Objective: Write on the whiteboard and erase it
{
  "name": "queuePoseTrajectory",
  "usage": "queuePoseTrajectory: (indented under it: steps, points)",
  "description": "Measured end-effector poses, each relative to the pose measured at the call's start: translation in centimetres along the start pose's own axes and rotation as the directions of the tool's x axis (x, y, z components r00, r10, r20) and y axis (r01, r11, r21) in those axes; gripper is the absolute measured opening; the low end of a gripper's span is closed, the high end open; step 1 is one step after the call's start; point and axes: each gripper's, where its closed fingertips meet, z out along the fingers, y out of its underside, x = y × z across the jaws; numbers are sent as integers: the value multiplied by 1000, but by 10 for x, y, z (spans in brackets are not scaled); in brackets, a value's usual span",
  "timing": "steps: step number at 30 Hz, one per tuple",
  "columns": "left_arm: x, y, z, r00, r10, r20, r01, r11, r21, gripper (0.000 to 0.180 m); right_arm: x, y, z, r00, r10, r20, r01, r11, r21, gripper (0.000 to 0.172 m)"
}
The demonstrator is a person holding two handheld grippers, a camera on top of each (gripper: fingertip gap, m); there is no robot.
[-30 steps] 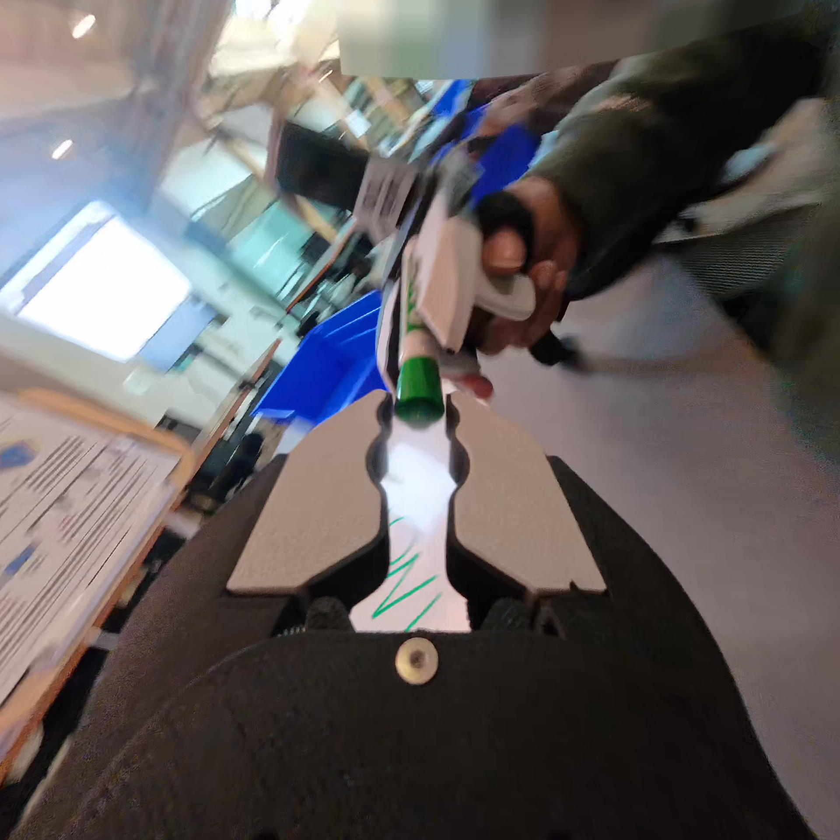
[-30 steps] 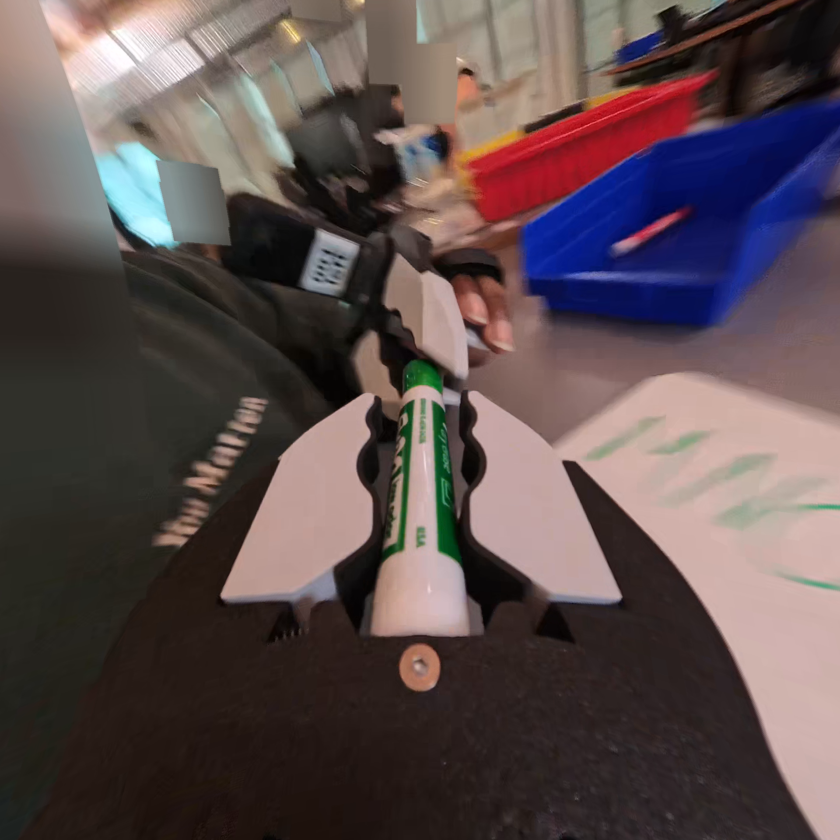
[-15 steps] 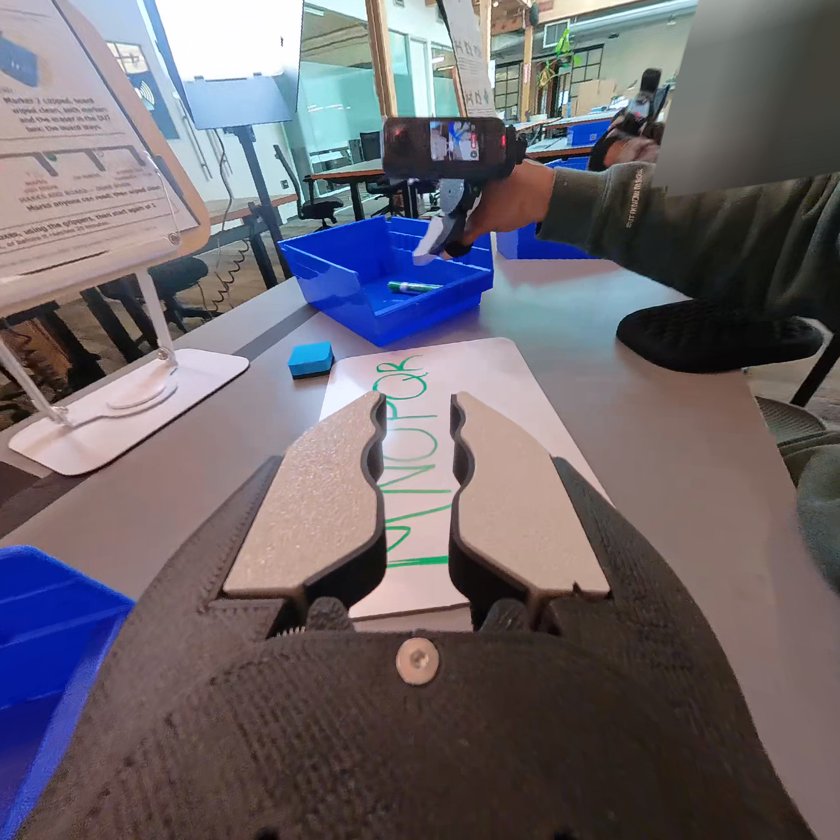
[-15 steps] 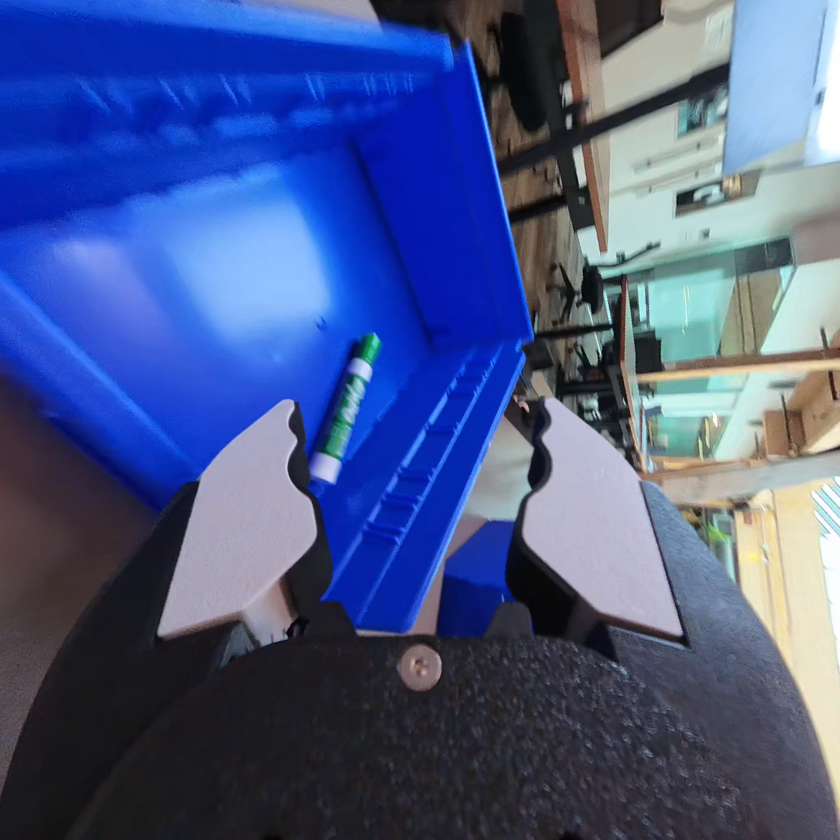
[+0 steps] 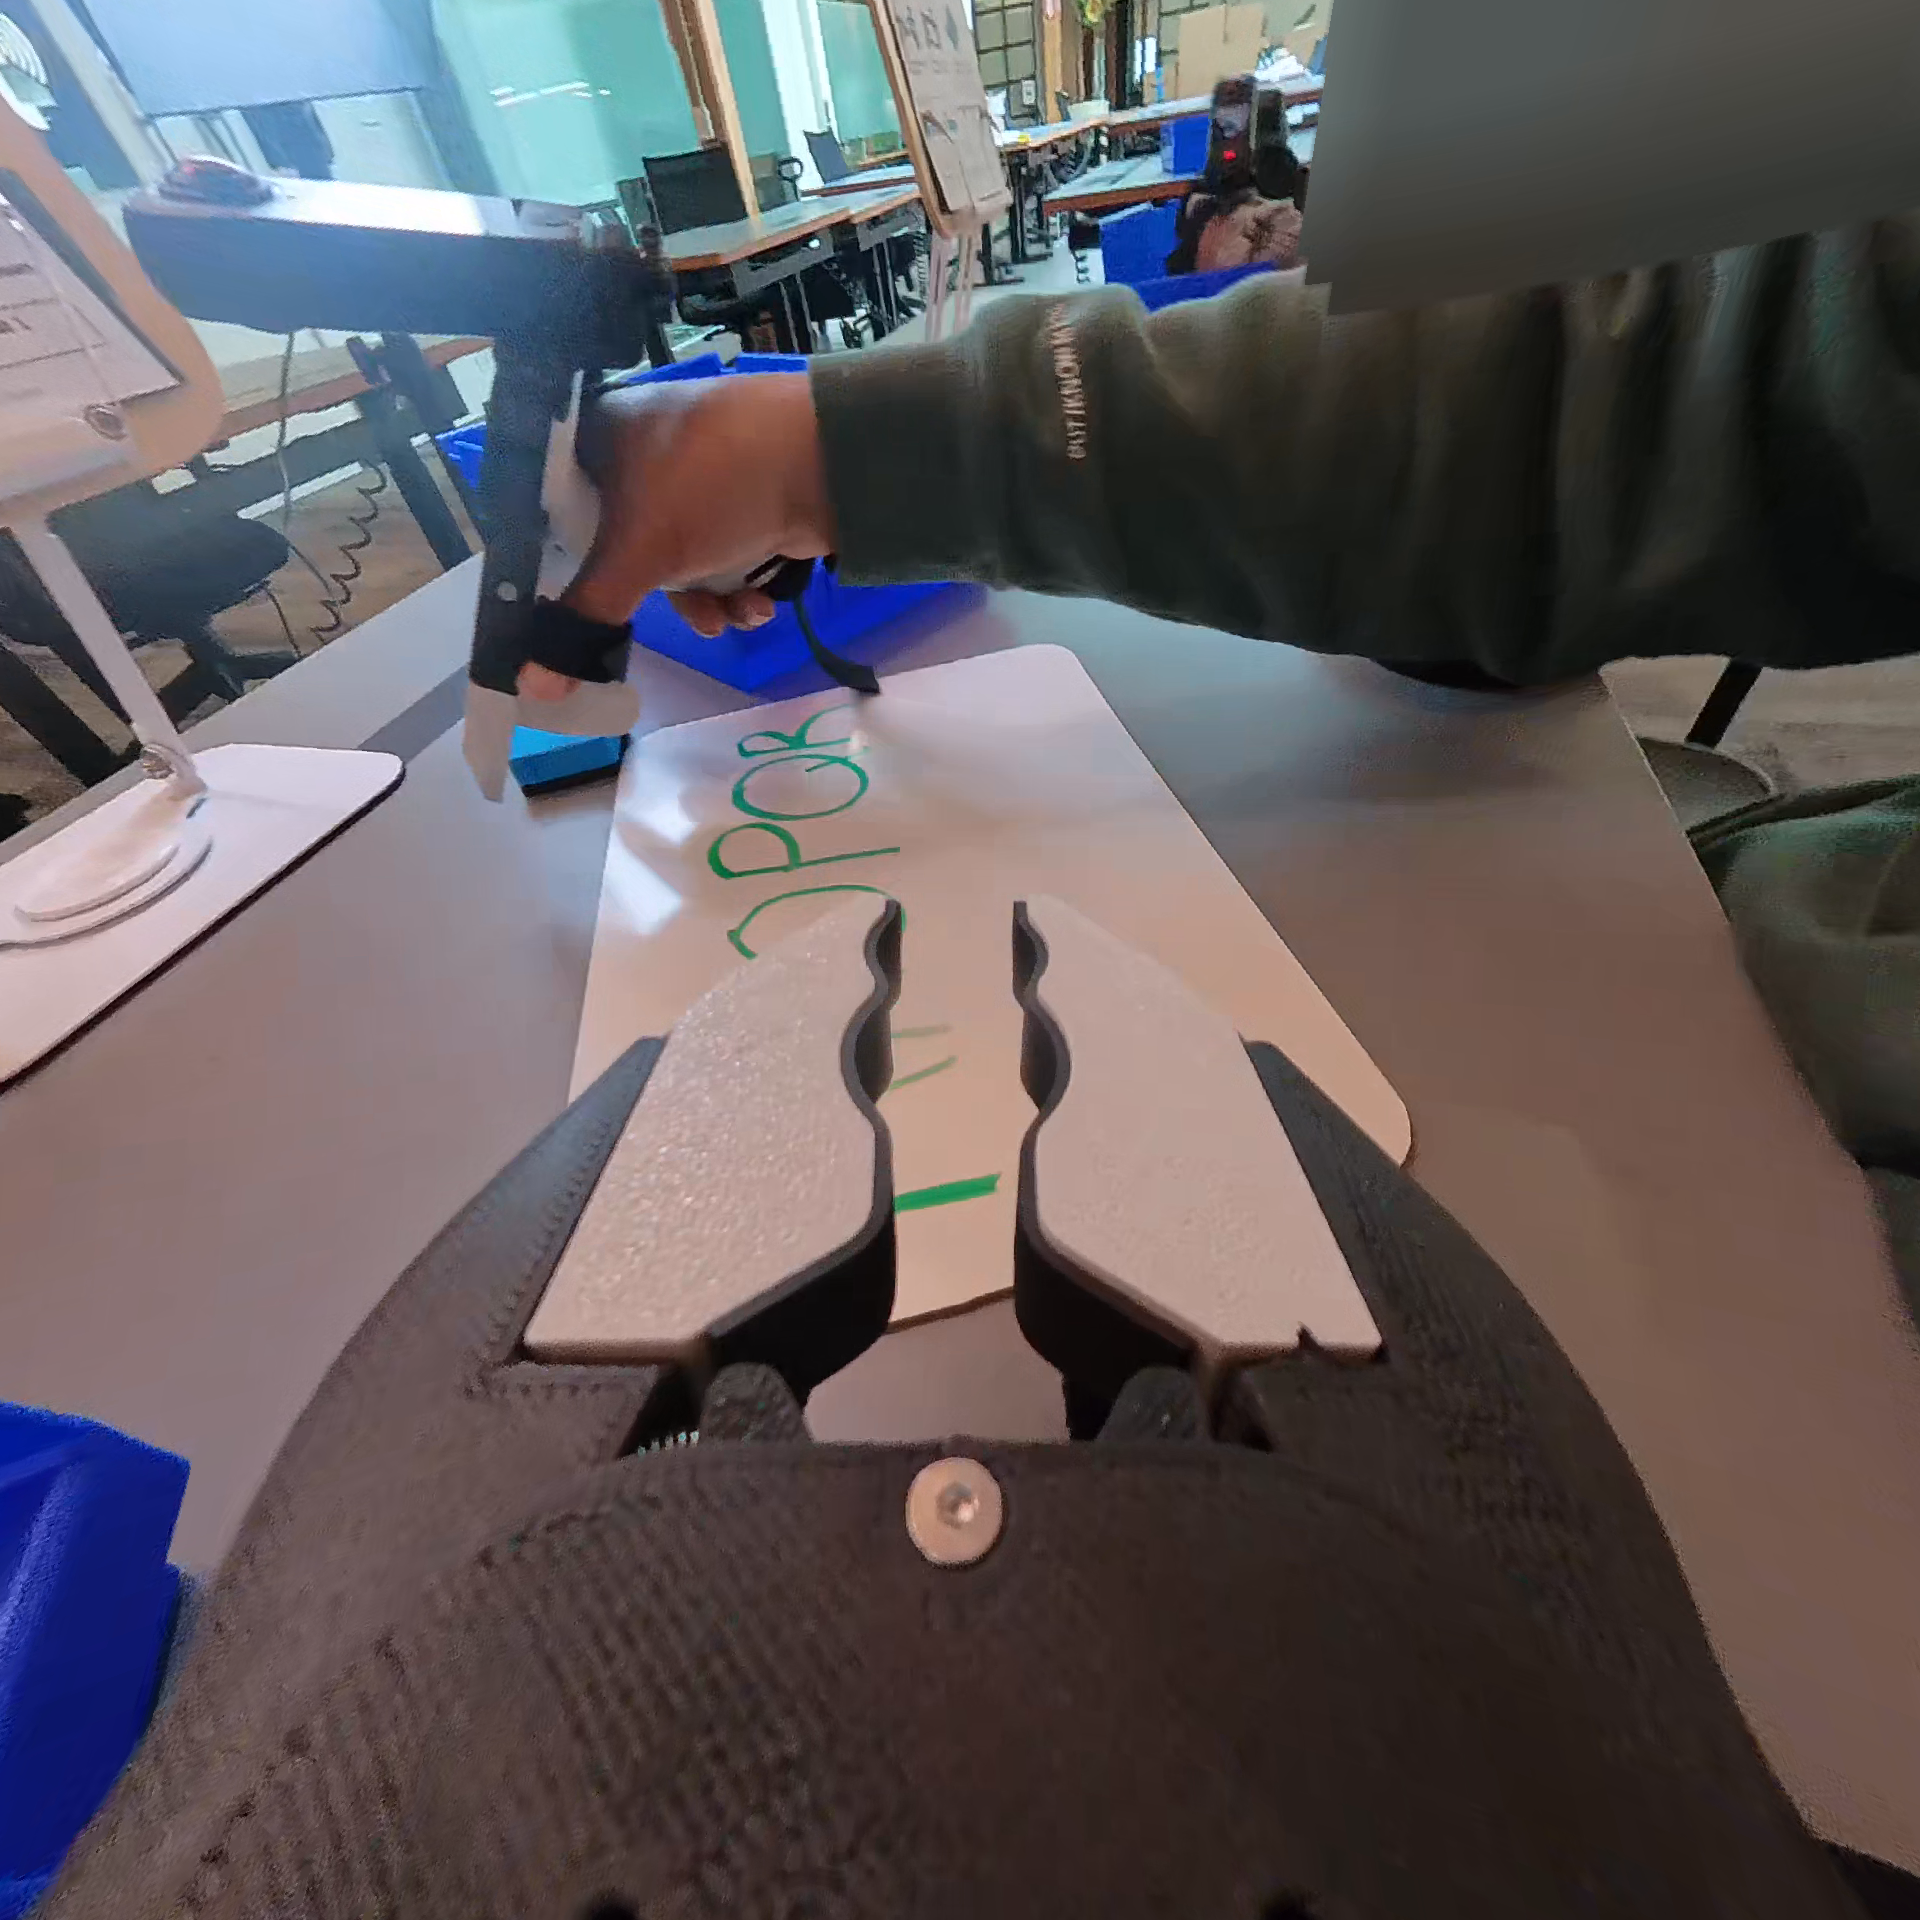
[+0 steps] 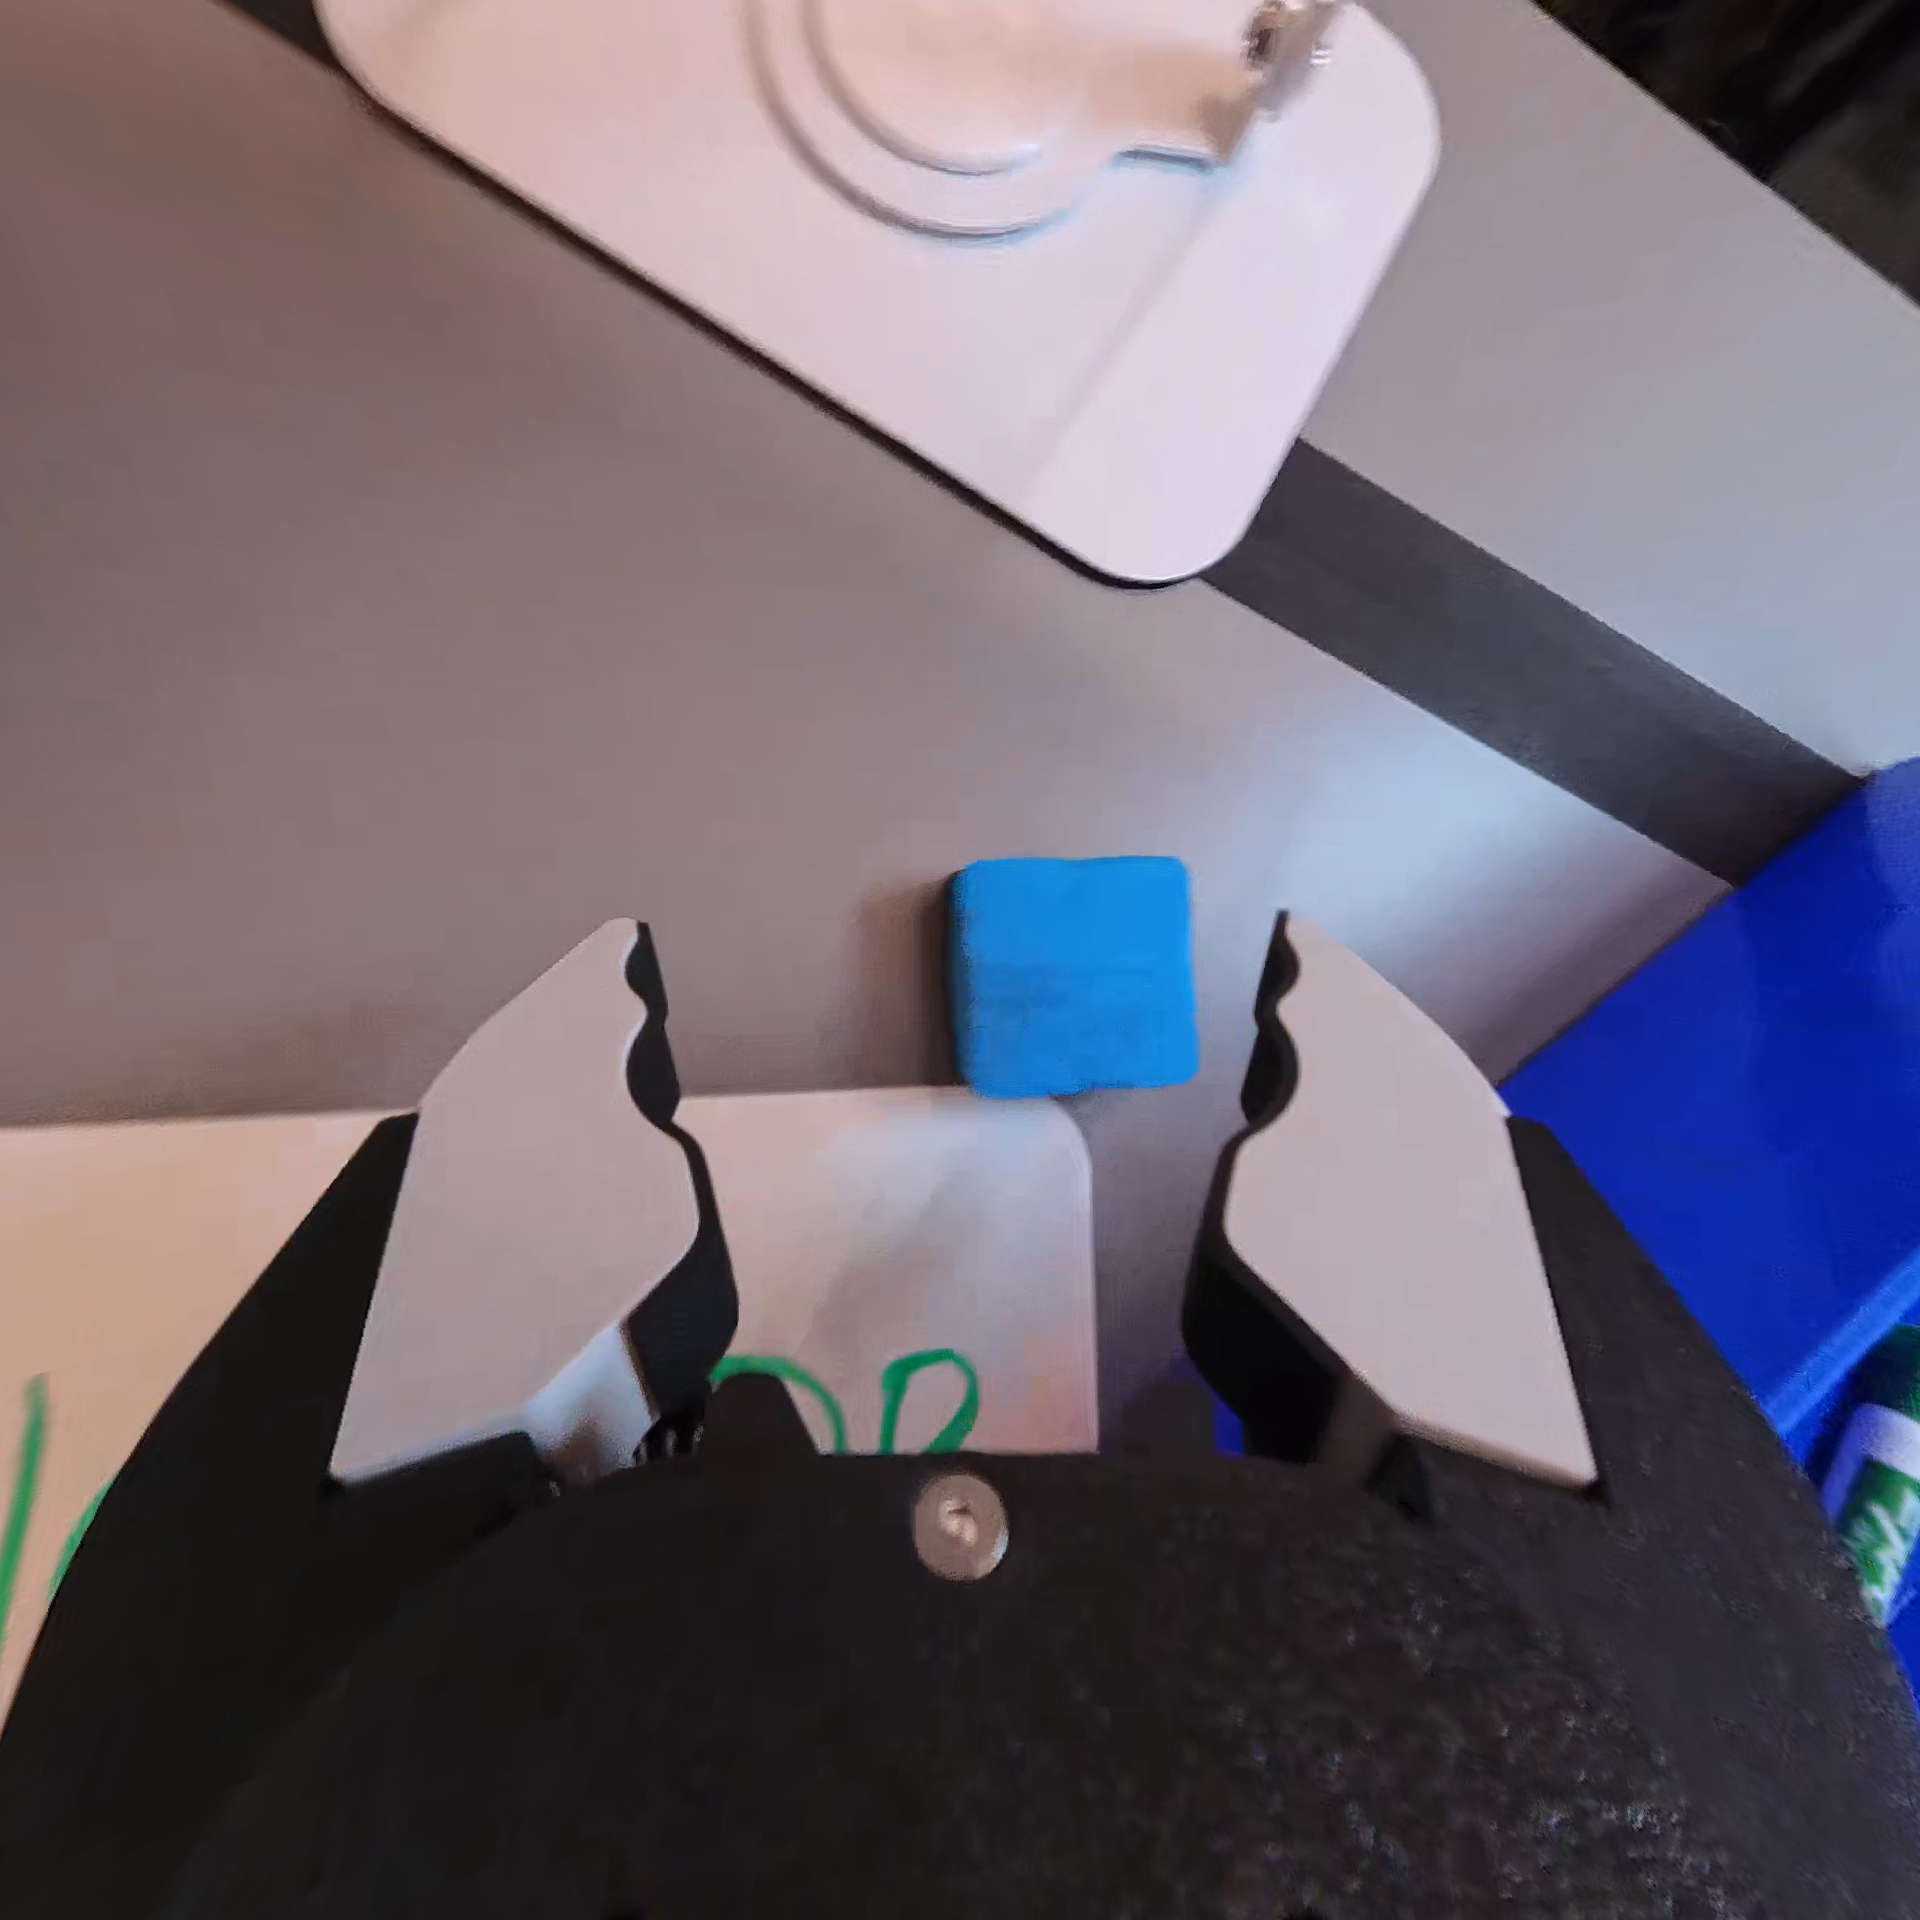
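The whiteboard (image 5: 1039, 831) lies flat on the grey table, with green letters written on it. My left gripper (image 5: 956, 914) hovers over its near end, its jaws a little apart and nothing between them. A small blue eraser (image 6: 1075, 977) lies on the table at the board's far corner. My right gripper (image 6: 961, 925) is wide open just above the eraser, and neither pad touches it. In the left wrist view the right gripper (image 5: 530, 727) shows over the eraser (image 5: 566, 753). The green marker (image 6: 1886, 1496) lies in the blue bin (image 6: 1766, 1091).
A white stand base (image 6: 935, 260) sits on the table beyond the eraser; it also shows in the left wrist view (image 5: 208, 831). A person's green sleeve (image 5: 1351, 468) reaches across above the board. Another blue bin (image 5: 62, 1610) is at the near left.
My right gripper let the green marker go into the blue bin, opened wide and moved over the eraser. My left gripper swung down over the whiteboard, its jaws staying narrow and empty.
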Motion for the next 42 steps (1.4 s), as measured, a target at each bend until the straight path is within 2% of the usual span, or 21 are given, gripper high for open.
queuePoseTrajectory:
  steps: [3,7,9,10,11,13,15,17,19,22,25,28,30,31,33,35,37,38,40,41,42]
  points:
    - [7,3,2,999,52,-17,-52,998,-21,20,29,10,8,999,41,-24,-42,999,-22,109]
    - [10,5,4,998,59,-33,-60,998,-31,20,36,27,17,990,89,107,-82,994,-68,104]
    - [9,8,5,998,46,-34,-47,998,-39,20,20,26,22,973,81,216,-73,996,-42,82]
    - [8,9,5,999,42,-33,-43,998,-44,19,16,25,24,973,63,222,-59,998,-26,60]
    - [7,12,6,999,40,-29,-41,998,-55,19,18,23,23,981,24,193,-25,1000,2,53]
    - [6,24,9,999,43,-28,-47,991,-125,20,16,22,12,981,-66,182,60,998,37,52]
    - [20,48,12,990,96,-104,-122,952,-282,21,0,31,-19,957,-119,264,105,992,67,52]
    - [35,63,16,959,237,-155,-279,887,-369,22,-20,63,-54,922,-188,338,182,982,52,52]
    - [50,65,24,922,331,-202,-386,840,-381,0,-32,104,-73,912,-222,345,233,972,9,53]
    - [65,70,38,910,317,-269,-407,811,-420,0,-31,137,-76,931,-200,305,223,974,-41,53]
    - [78,76,46,931,198,-308,-328,823,-464,0,-14,147,-74,944,-178,277,205,976,-73,53]
    - [77,77,46,911,276,-307,-404,749,-526,0,20,134,-60,966,-166,197,189,976,-107,52]
    - [79,76,49,913,272,-305,-399,750,-527,1,-3,113,-47,943,-83,323,118,989,-92,52]
    - [80,76,50,917,258,-305,-387,761,-520,1,-24,111,-49,920,-144,363,183,980,-75,52]
    - [82,76,48,918,243,-312,-377,776,-505,1,-53,134,-72,862,-283,421,346,935,-79,52]
    - [87,75,48,912,239,-332,-384,781,-492,1,-30,139,-71,882,-225,414,294,950,-109,51]
    - [95,73,52,899,257,-354,-410,778,-476,1,-9,105,-42,924,-143,355,196,973,-118,51]
    - [96,73,53,894,277,-353,-426,769,-476,1,-23,95,-37,913,-191,360,242,965,-101,51]
    - [97,73,52,893,280,-353,-428,772,-470,1,-70,112,-60,825,-331,458,410,908,-83,51]
    - [97,73,51,893,273,-357,-423,778,-465,1,-73,127,-71,793,-382,475,475,875,-90,51]
    - [98,73,51,891,276,-360,-428,775,-464,1,-62,131,-72,800,-353,485,461,879,-122,51]
